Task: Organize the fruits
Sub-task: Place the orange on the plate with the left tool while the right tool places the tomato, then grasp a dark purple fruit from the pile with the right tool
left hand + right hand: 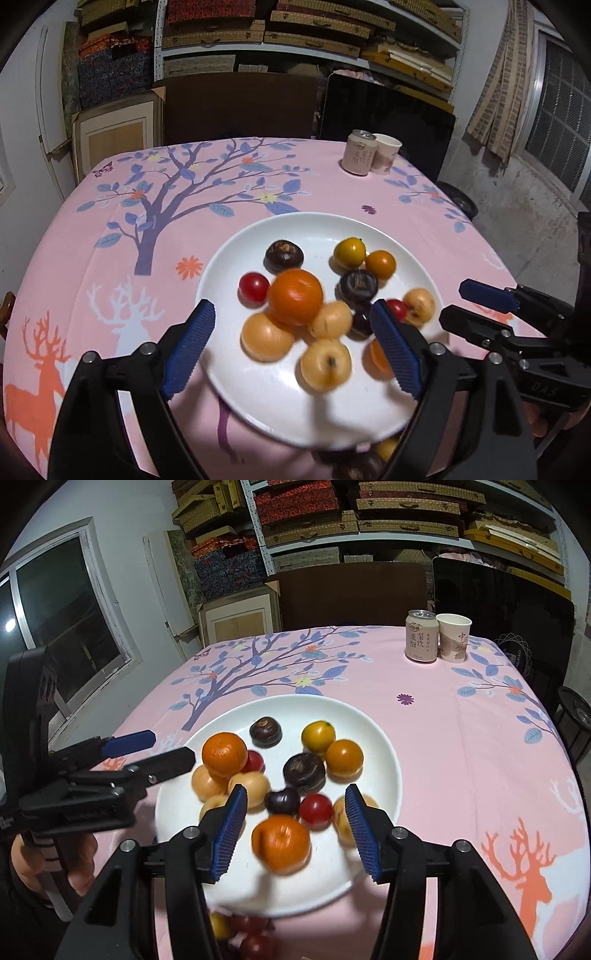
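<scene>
Fruit piled on white plate; both grippers, left gripper and right gripper, hover open and empty, likely just released, next reaching for loose fruit below.

home storeroom | shelves of boxes | clothed table

A white plate holds orange tangerines, a red cherry tomato and dark brown chestnuts. The tablecloth is pink with purple trees, blue leaves and orange deer.
</scene>
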`<state>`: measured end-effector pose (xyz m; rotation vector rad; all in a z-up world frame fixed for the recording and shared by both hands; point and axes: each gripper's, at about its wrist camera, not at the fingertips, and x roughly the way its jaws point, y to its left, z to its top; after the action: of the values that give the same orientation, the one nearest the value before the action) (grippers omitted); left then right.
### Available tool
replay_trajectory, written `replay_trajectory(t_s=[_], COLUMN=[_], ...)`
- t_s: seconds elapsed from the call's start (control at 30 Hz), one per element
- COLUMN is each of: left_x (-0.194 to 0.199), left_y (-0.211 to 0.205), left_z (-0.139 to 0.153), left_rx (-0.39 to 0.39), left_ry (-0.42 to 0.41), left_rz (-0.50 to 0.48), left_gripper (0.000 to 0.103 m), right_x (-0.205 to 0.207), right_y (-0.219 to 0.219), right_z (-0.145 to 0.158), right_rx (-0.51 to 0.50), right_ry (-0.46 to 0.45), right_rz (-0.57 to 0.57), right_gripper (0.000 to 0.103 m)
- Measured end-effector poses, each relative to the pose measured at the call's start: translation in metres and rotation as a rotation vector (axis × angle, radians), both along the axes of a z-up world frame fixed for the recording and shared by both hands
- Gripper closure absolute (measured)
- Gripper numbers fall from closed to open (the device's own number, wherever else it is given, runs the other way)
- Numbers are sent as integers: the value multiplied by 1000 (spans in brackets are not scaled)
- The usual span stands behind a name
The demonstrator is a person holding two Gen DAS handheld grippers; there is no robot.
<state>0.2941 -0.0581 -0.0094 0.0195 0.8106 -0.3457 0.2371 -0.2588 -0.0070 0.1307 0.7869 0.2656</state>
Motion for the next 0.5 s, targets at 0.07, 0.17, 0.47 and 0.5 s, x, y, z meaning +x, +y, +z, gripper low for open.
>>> replay_trajectory(t_s=[0.07,0.17,0.47,0.5], left_x=[-22,-54,-124,-129], left_y=[5,15,50,52], left_z=[1,-3,-48,-53], left_rx=[12,48,50,55], left_ry=[-6,-10,88,89], left_rz=[-11,-11,18,20], left_gripper=[18,18,17,17], right_x=[-20,-51,-132,-137], right_y=[1,6,46,52], right_z=[2,-1,-27,-30], right_rx=[-12,-14,-70,-85], right_ry=[-10,-9,-23,-26], right_rz=[1,12,61,72], right_gripper=[47,47,47,48])
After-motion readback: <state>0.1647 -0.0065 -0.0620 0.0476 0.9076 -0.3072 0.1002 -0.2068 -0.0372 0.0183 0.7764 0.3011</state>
